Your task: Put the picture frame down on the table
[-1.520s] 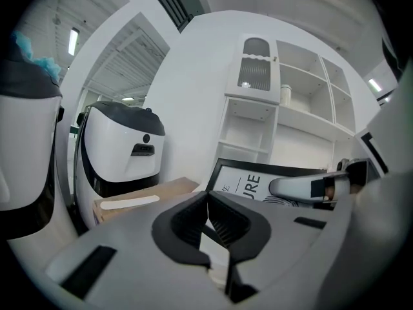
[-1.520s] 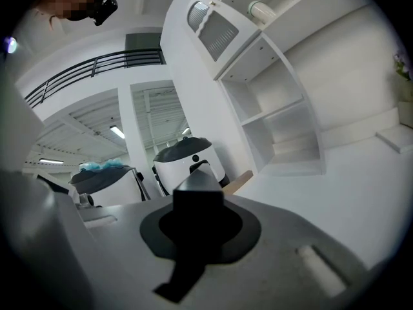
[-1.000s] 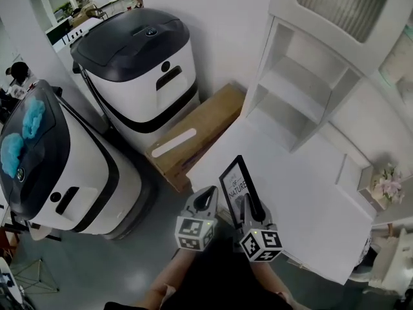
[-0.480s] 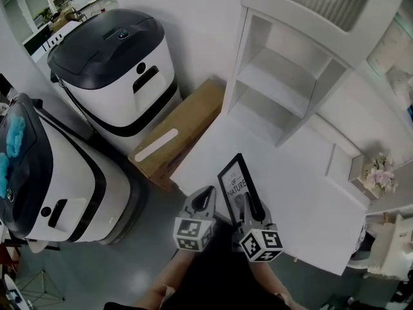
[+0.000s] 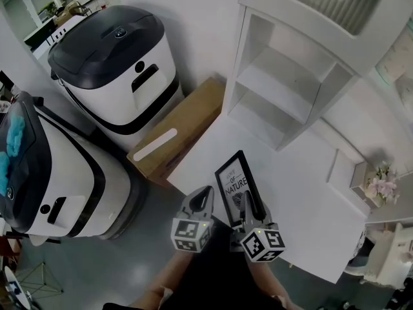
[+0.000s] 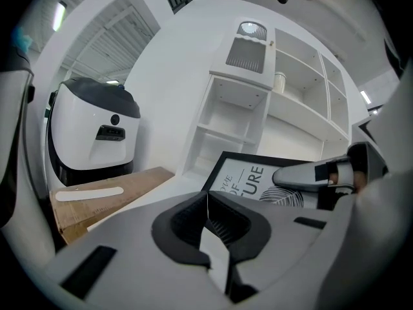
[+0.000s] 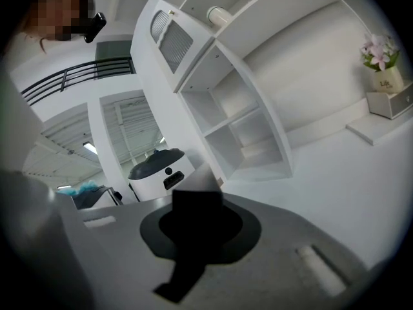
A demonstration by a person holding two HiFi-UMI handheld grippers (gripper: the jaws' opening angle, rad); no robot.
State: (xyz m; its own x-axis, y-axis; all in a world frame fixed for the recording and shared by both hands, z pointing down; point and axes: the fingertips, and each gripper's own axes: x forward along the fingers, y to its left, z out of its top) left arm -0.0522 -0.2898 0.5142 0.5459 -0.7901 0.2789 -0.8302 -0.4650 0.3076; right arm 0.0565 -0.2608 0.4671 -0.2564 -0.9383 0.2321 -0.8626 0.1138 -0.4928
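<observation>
Between the clamped jaws of the right gripper [image 5: 250, 203] the picture frame [image 5: 233, 178] stands upright above the table [image 5: 303, 192] edge, apparently mid-carry; next comes lowering it there. Beside it, the left gripper [image 5: 202, 200] is closed, empty.

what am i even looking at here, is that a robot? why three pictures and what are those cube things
There is no robot. A person holds a hand-held gripper in each hand, and the marker cubes are part of those grippers. The top-down picture comes from a camera on the person's head. The other two come from cameras riding on each gripper, looking along its fingers. The right gripper is closed on a black-framed picture with printed words, held upright over the near edge of the white table. The left gripper is closed and empty. Further back stand a white open shelf unit and a small pot of pink flowers.
</observation>
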